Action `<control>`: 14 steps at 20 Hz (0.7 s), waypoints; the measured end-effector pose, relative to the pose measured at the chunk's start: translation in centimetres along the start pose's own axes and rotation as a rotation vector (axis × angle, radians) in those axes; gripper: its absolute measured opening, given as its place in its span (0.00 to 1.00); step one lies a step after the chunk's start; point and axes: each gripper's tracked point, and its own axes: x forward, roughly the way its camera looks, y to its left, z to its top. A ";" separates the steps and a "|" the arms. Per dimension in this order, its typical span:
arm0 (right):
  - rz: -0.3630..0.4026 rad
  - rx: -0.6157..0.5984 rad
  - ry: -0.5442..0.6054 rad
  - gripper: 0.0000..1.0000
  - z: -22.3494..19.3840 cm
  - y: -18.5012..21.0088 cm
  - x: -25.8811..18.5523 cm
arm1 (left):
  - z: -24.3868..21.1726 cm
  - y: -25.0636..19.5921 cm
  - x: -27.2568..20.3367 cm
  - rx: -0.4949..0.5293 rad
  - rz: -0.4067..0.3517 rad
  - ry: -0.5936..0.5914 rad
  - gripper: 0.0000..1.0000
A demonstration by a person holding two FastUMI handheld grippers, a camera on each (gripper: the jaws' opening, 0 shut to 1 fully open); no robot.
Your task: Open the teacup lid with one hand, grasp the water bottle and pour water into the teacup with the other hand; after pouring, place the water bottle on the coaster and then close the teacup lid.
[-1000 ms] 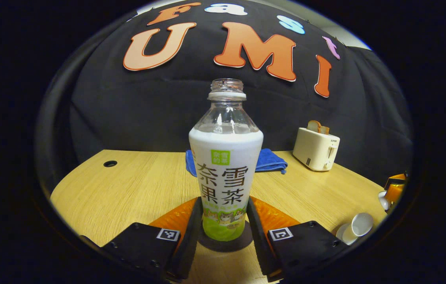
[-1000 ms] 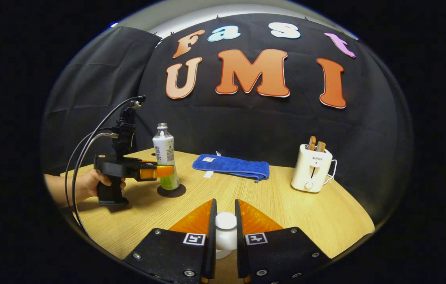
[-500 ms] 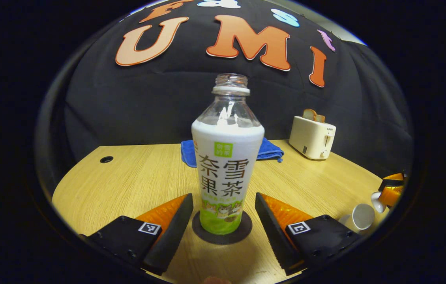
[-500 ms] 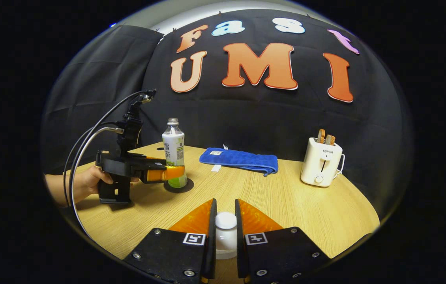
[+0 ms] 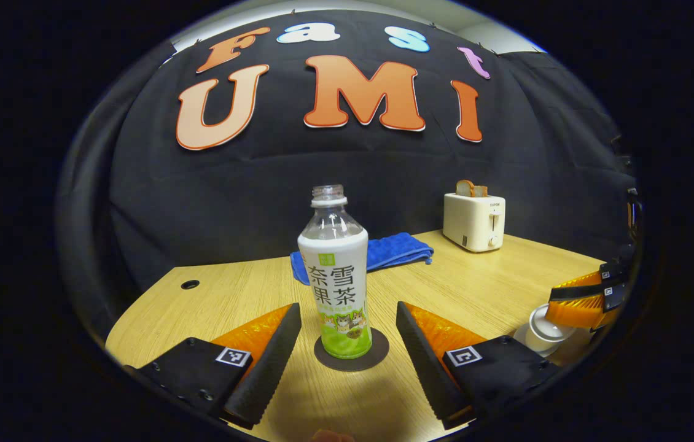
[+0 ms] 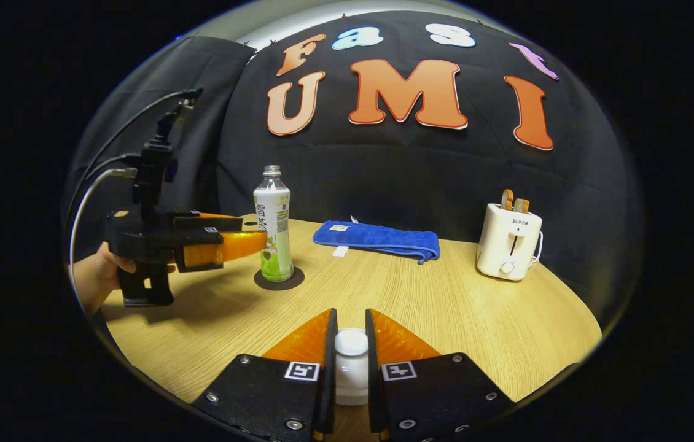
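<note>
Teacup (image 5: 545,331) half behind right tool (image 5: 586,301)

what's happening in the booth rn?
Someone is working two handheld tools at a wooden table. The water bottle stands uncapped on the dark coaster, with the left tool open on either side of it. The right tool is shut on the teacup lid.

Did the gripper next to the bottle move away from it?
Yes. The left gripper has opened and pulled back from the water bottle, which stands on its coaster.
</note>
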 end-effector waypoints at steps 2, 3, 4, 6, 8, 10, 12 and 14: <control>-0.012 0.009 -0.004 0.23 -0.3 -0.1 0.3 | 0.6 0.1 -0.8 -0.003 0.016 -0.026 0.99; -0.013 0.009 -0.004 0.23 -0.3 -0.1 0.3 | 0.9 0.2 -1.4 -0.006 0.022 -0.038 0.99; -0.018 0.008 -0.003 0.23 -0.3 -0.1 0.2 | 1.1 0.4 -1.7 -0.010 0.027 -0.047 0.99; -0.028 0.005 -0.014 0.28 0.0 -0.3 -0.1 | 1.9 0.8 -2.7 -0.015 0.045 -0.072 0.99; -0.027 0.019 -0.044 0.31 1.1 -0.3 -0.4 | 2.5 1.1 -3.6 -0.016 0.063 -0.093 0.99; -0.029 0.041 -0.091 0.41 3.1 -0.4 -1.1 | 3.2 1.7 -4.5 -0.020 0.091 -0.107 0.98; -0.044 0.039 -0.132 0.53 5.1 -0.6 -1.9 | 3.7 3.1 -5.5 -0.027 0.152 -0.128 0.98; -0.072 0.034 -0.204 0.64 7.8 -1.0 -2.8 | 3.9 4.0 -6.5 -0.036 0.187 -0.135 0.98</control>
